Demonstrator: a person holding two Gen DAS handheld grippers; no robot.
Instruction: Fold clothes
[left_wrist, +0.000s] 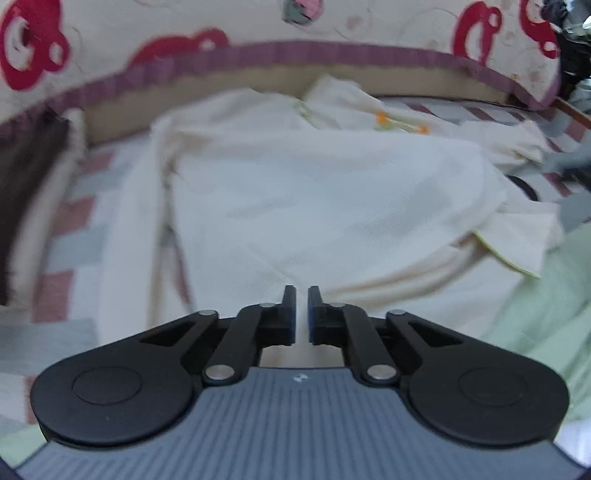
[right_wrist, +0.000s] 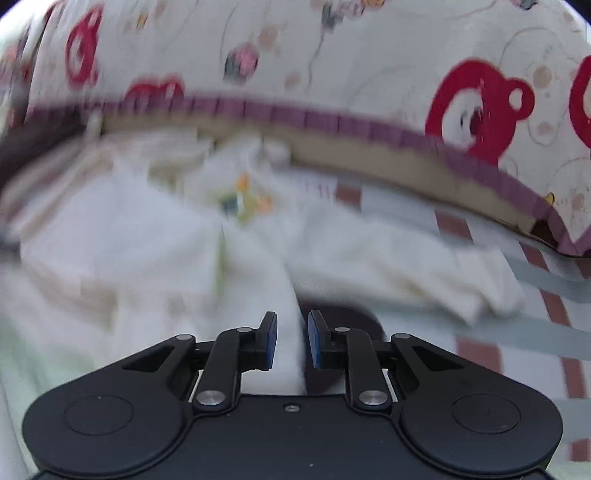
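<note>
On the bed (left_wrist: 70, 221), cream garment (left_wrist: 314, 206) (rumpled), left gripper (left_wrist: 301, 314) closed.

A home bedroom: a bed with a checked sheet (left_wrist: 66, 229), a teddy-bear-print quilt (right_wrist: 369, 55) behind, cream clothes (left_wrist: 314, 192) spread out.

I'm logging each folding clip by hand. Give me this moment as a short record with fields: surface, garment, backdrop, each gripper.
surface: checked bedsheet, red, grey and white squares
garment: cream garment spread across the sheet, small orange print near its far end
backdrop: cream cushion with red bear prints and purple edging, behind the garment
left gripper: shut, over the garment's near edge, nothing visibly pinched
right gripper: open, a strip of cream cloth in the gap, pads not pressing
image quality: blurred, worse in the right wrist view
</note>
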